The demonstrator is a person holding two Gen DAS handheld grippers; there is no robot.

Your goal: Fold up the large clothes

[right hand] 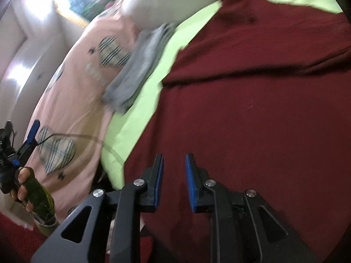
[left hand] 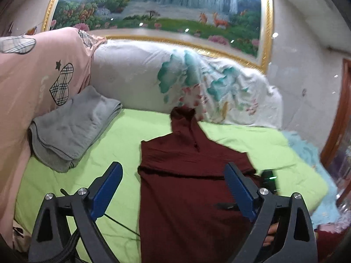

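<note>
A dark red turtleneck garment (left hand: 186,186) lies flat on the green bed sheet (left hand: 122,135), neck toward the pillows, with its upper part folded across. My left gripper (left hand: 173,168) is wide open above the garment's lower half and holds nothing. The right wrist view is blurred. In it the garment (right hand: 252,109) fills the frame. My right gripper (right hand: 174,160) hovers close over it with its blue pads a small gap apart and nothing between them. The right gripper also shows in the left wrist view (left hand: 268,176) at the garment's right edge. The left gripper shows at the far left of the right wrist view (right hand: 33,131).
A folded grey cloth (left hand: 72,127) lies on the sheet to the left. A pink quilt with plaid hearts (left hand: 37,72) is piled at the left. A white floral quilt (left hand: 186,83) lies along the back. A thin black cable (left hand: 118,221) crosses the sheet.
</note>
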